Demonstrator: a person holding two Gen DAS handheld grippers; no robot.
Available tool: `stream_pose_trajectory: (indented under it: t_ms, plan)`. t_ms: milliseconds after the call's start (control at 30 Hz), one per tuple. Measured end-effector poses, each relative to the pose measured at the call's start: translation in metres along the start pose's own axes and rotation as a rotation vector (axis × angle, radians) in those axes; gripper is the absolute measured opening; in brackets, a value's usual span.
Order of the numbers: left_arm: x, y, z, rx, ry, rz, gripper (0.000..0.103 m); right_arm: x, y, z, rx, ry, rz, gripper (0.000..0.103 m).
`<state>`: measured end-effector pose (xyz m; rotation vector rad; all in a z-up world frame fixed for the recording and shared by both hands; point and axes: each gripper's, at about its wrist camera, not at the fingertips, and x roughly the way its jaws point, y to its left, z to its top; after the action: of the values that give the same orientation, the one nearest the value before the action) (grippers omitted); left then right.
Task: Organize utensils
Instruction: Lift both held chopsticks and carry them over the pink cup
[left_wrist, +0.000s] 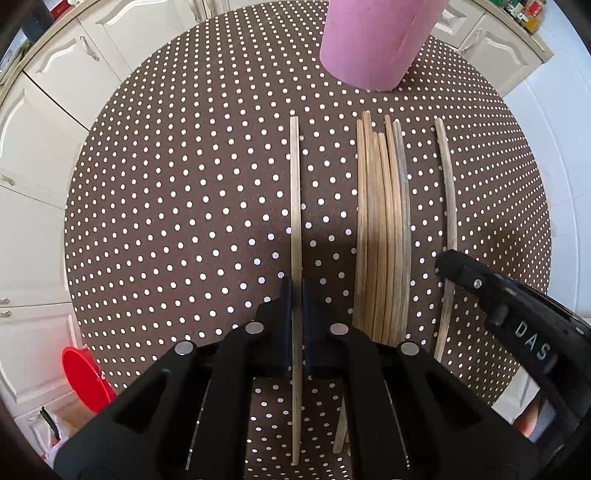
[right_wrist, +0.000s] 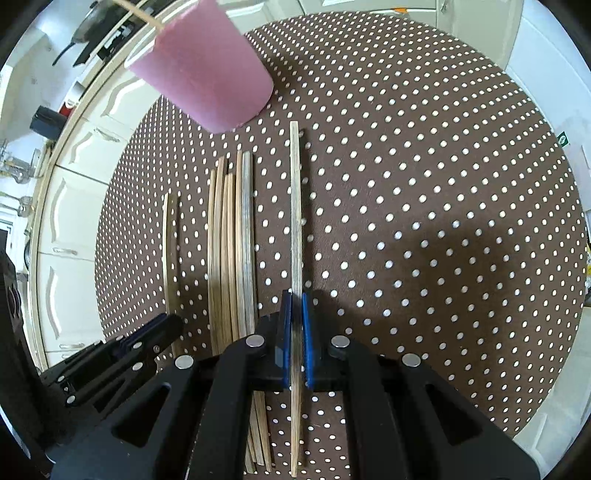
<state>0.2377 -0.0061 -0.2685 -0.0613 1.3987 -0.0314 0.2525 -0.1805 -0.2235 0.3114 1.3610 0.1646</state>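
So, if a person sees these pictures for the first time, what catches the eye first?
Probably the tall pink cup at the far side of the brown dotted tablecloth, with one stick already poking out of it. Next, the bundle of wooden sticks lying side by side in the middle. On either side of it, the left tool and the right tool are each shut on a single stick.
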Motion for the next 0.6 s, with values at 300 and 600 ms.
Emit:
stream_pose_trajectory:
  t_ms: [300, 600]
  plan:
    - [-0.034, 0.011, 0.017, -0.014, -0.071, -0.017, 0.006, -0.038, -0.009, 0.014, 0.013, -0.121, 0.047, 0.005]
    - [-0.076, 0.015, 0.039, -0.004, -0.181, -0.035, 0.006, -0.083, -0.015, 0.035, 0.034, -0.28, 0.102, 0.005]
